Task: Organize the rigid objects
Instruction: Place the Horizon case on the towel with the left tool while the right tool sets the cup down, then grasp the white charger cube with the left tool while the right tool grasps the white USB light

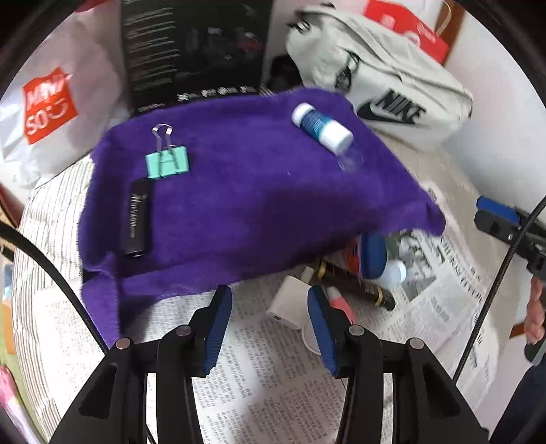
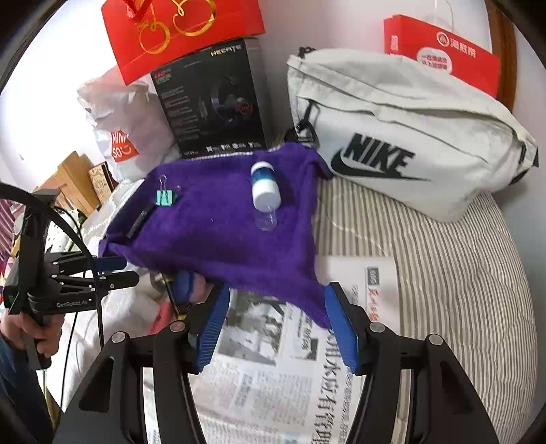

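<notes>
A purple towel (image 1: 239, 205) lies over newspaper; it also shows in the right wrist view (image 2: 218, 225). On it lie a green binder clip (image 1: 167, 162), a black tube (image 1: 137, 222) and a blue-and-white bottle (image 1: 320, 128), also seen from the right as the clip (image 2: 167, 197), tube (image 2: 138, 221) and bottle (image 2: 264, 191). My left gripper (image 1: 269, 324) is open and empty over the newspaper, just short of the towel's near edge. My right gripper (image 2: 276, 324) is open and empty at the towel's near corner. Beside the towel lie a white charger (image 1: 290, 304), a dark pen (image 1: 355, 283) and a blue-capped container (image 1: 370, 252).
A white Nike bag (image 2: 402, 136) sits at the back right on the striped bedding (image 2: 460, 273). A black box (image 2: 211, 102), a red box (image 2: 177, 30) and a white Miniso bag (image 2: 126, 126) stand behind the towel. Newspaper (image 2: 273, 375) covers the near area.
</notes>
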Available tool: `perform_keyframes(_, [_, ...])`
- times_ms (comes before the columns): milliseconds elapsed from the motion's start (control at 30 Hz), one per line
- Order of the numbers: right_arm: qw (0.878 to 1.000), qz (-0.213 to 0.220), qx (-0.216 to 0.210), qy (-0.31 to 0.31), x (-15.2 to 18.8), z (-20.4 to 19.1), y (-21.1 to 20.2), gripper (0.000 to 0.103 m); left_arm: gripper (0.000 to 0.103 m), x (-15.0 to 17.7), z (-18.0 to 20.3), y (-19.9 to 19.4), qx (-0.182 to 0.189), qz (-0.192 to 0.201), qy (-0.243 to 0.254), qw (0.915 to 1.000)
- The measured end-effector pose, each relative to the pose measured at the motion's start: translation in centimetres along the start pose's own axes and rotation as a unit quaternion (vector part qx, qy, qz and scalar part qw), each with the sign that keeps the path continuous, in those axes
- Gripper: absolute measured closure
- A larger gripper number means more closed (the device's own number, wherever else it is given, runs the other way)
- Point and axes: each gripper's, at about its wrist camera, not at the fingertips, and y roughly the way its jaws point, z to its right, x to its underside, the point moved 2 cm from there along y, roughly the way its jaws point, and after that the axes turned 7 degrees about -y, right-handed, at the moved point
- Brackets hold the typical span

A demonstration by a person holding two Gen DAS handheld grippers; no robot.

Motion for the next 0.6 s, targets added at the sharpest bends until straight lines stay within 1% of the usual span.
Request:
perform_keyframes(67, [1.000, -0.002, -0.001, 0.008, 0.3, 0.5, 0.1, 0.045, 0.059, 0.0, 0.6, 0.2, -0.007, -0.006, 0.018, 0.9998])
perform_keyframes(167, [1.000, -0.006, -0.007, 0.017, 0.4, 0.9, 0.4, 0.045, 0.059, 0.0, 1.4, 0.7, -0.006, -0.019, 0.041, 0.9990])
perform_keyframes(300, [1.000, -0.003, -0.011, 0.015, 0.4, 0.9, 0.4, 0.045, 0.059, 0.4, 2.0, 1.8, -0.041, -0.036, 0.073, 0.9958])
perform_keyframes(467, [1.000, -0.010, -0.013, 0.014, 0.7, 0.9, 0.8, 0.045, 0.061, 0.3, 1.6, 2.1, -0.029, -0.032, 0.074, 0.9963])
perform_keyframes(567, [1.000, -0.019, -0.014, 0.013, 0.9, 0.8, 1.4, 0.045, 0.073, 0.0, 2.1, 2.5, -0.024, -0.032, 0.089, 0.9952])
perform_keyframes(600, [1.000, -0.021, -0.015, 0.012, 0.9, 0.8, 1.5, 0.045, 0.073, 0.1, 2.3, 2.6, -0.027, -0.030, 0.097, 0.9945])
